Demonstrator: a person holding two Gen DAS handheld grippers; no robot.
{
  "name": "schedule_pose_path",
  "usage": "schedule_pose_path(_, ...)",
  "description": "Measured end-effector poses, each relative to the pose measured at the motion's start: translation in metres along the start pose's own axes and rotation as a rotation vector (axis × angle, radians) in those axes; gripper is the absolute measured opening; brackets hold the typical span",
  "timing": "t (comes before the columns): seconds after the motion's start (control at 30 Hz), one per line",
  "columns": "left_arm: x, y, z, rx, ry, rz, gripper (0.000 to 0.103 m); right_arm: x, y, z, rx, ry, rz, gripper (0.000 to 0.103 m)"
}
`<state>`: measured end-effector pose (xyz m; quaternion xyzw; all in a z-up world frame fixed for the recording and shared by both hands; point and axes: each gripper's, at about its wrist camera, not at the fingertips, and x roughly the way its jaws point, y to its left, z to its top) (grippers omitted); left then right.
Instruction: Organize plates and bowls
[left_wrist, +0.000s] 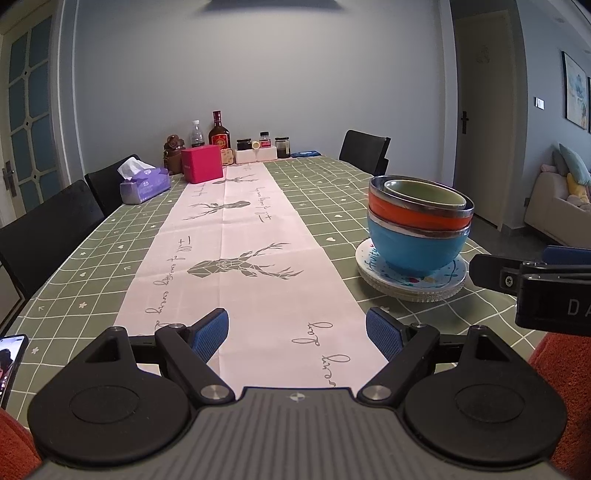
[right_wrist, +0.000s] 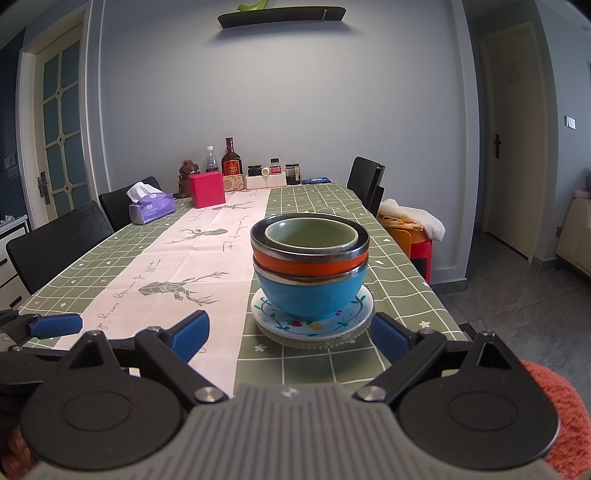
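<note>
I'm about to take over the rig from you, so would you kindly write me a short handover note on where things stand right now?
Left gripper: open, empty, over the pink table runner, to the left of the stack.
Right gripper: open, empty, facing the stack, with its fingers apart at the plates' front edge.
Stack: green bowl nested in the orange bowl, that in the blue bowl, all on the floral plate atop further plates.
Done: bowls and plates appear gathered into one pile.
Left: possibly nothing, unless the pile must be moved; no other dishes are visible.
</note>
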<state>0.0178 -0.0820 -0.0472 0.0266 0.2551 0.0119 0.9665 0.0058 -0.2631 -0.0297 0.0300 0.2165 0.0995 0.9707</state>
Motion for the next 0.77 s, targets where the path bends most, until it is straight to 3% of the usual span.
schedule_pose_path(0.77,-0.0024,0.0024,0.0005,-0.011,-0.003,0.011,0.099,0.0017,-0.0017,0.0000,-0.005,0.002,0.000,0.093)
